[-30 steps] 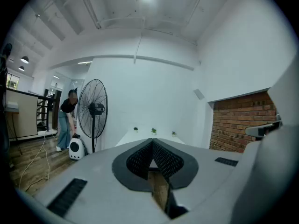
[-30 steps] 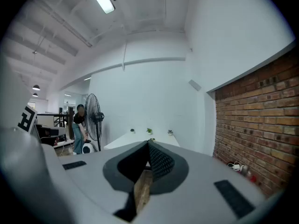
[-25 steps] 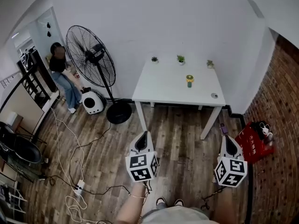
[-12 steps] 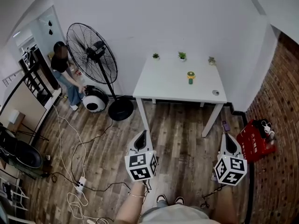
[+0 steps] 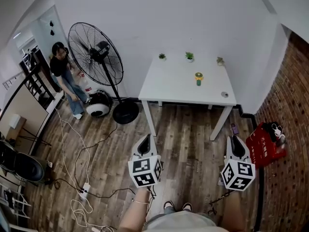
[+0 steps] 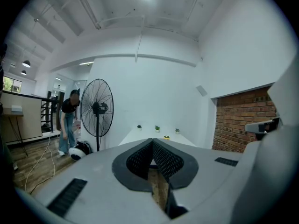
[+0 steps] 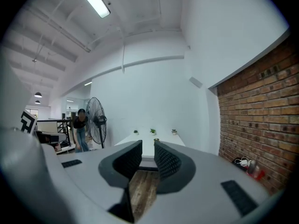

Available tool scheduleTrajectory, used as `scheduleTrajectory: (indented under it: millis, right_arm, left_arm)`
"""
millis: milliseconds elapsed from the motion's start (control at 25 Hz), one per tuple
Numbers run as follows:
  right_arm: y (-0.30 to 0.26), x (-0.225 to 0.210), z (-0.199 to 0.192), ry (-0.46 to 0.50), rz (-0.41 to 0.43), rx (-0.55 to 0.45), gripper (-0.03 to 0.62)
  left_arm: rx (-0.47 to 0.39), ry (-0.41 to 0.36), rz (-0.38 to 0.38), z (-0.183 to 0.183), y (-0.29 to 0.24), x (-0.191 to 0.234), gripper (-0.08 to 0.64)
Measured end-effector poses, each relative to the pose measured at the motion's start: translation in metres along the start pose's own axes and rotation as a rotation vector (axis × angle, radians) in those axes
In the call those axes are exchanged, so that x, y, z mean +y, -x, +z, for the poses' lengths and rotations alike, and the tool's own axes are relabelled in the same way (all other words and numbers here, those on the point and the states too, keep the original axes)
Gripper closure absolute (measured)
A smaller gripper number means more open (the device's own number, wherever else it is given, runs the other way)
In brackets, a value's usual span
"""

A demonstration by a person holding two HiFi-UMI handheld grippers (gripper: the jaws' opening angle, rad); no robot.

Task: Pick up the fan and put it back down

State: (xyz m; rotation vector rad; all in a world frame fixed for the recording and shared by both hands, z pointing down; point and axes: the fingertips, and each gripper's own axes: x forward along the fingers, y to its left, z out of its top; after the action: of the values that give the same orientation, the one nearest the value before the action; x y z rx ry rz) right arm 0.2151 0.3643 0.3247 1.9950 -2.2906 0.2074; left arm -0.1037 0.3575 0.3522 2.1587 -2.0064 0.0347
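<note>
A small green fan with a yellow top (image 5: 198,78) stands upright on the white table (image 5: 174,88); it shows tiny past the jaws in the left gripper view (image 6: 166,137). A tall black pedestal fan (image 5: 96,52) stands on the floor left of the table, also in the left gripper view (image 6: 96,108) and the right gripper view (image 7: 96,120). My left gripper (image 5: 146,140) hangs over the wood floor well short of the table, its jaws meeting at the tip, empty. My right gripper (image 5: 235,141) hangs level with it, jaws parted by a narrow gap, empty.
A person (image 5: 65,76) stands by the pedestal fan, next to a white round appliance (image 5: 98,104). Cables and a power strip (image 5: 83,191) lie on the floor at left. A red crate (image 5: 265,146) sits by the brick wall. Three small plants (image 5: 189,56) line the table's far edge.
The person by the pedestal fan has straightened up and stepped left. The view has shifted slightly; both grippers hold about the same place and the same jaw state.
</note>
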Motion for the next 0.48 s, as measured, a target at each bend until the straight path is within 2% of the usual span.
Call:
scheduleTrajectory:
  millis: [160, 360, 480]
  right_arm:
    - [-0.005, 0.009, -0.001, 0.005, -0.008, 0.006, 0.504]
    - [-0.014, 0.02, 0.001, -0.006, -0.013, 0.01, 0.416]
    - [-0.018, 0.027, 0.0, -0.01, -0.019, 0.013, 0.39]
  left_arm:
    - [-0.003, 0.004, -0.006, 0.001, -0.006, 0.011, 0.548]
    - [-0.007, 0.003, -0.015, 0.006, -0.017, 0.024, 0.548]
    - [-0.004, 0.006, -0.019, 0.007, -0.023, 0.033, 0.548]
